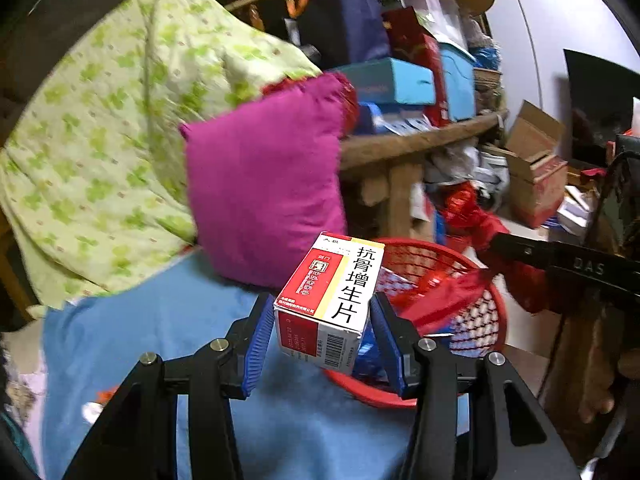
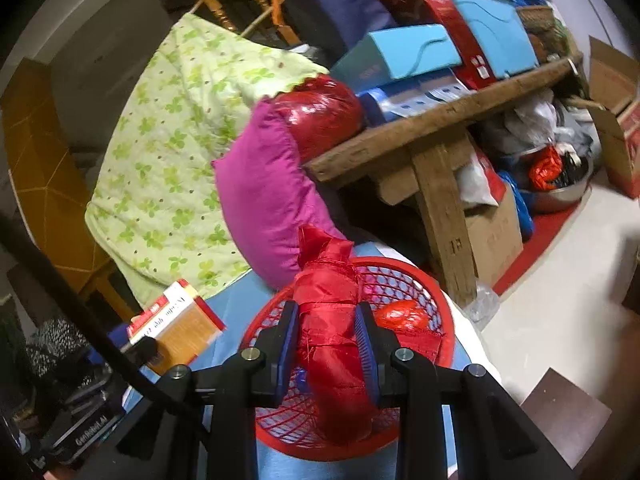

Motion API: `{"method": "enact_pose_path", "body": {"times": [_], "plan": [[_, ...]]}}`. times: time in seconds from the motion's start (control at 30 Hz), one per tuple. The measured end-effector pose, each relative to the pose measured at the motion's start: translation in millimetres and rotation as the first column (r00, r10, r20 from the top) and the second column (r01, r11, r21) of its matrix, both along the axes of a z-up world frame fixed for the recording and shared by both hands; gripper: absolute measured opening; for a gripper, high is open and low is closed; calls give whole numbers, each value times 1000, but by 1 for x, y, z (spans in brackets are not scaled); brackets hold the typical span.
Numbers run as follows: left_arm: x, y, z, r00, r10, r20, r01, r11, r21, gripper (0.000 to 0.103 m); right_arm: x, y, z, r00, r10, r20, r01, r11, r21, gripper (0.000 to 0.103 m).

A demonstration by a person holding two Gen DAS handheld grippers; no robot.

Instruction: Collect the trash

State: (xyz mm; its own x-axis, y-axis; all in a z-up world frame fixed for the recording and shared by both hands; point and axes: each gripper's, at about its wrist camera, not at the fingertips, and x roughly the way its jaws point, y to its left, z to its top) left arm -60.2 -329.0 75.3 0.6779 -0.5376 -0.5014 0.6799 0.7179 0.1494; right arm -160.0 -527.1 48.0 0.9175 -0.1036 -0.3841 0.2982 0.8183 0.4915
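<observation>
We cannot see much of the red basket [image 2: 404, 276] floor, as the red bundle [image 2: 332, 344] covers it. The small print on the medicine box [image 1: 332, 300] is unreadable (only large characters show).

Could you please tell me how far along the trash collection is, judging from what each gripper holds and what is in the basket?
Done: the red basket already holds some scraps, one orange-red. In hand: the left gripper holds a medicine box near the basket's rim, and the right gripper is shut on a red bundle above the basket. Left: both still need dropping in. Whether more trash remains I cannot tell.
</observation>
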Motion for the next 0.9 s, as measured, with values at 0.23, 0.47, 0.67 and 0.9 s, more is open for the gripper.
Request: {"method": "enact_pose_path", "body": {"times": [0.23, 0.47, 0.67, 0.9], "plan": [[17, -24, -31, 989, -66, -133, 65, 998, -7, 52, 10, -17, -29, 999, -19, -35, 21, 997, 80, 31], [21, -12, -39, 985, -79, -156, 73, 996, -42, 61, 28, -16, -51, 996, 57, -66, -46, 986, 163, 44], [27, 36, -30, 992, -20, -128, 10, 997, -80, 62, 23, -3, -41, 998, 64, 4, -64, 987, 146, 70], [41, 142, -46, 977, 167, -133, -180, 980, -88, 64, 30, 42, -11, 988, 122, 95, -126, 991, 38, 70]]}}
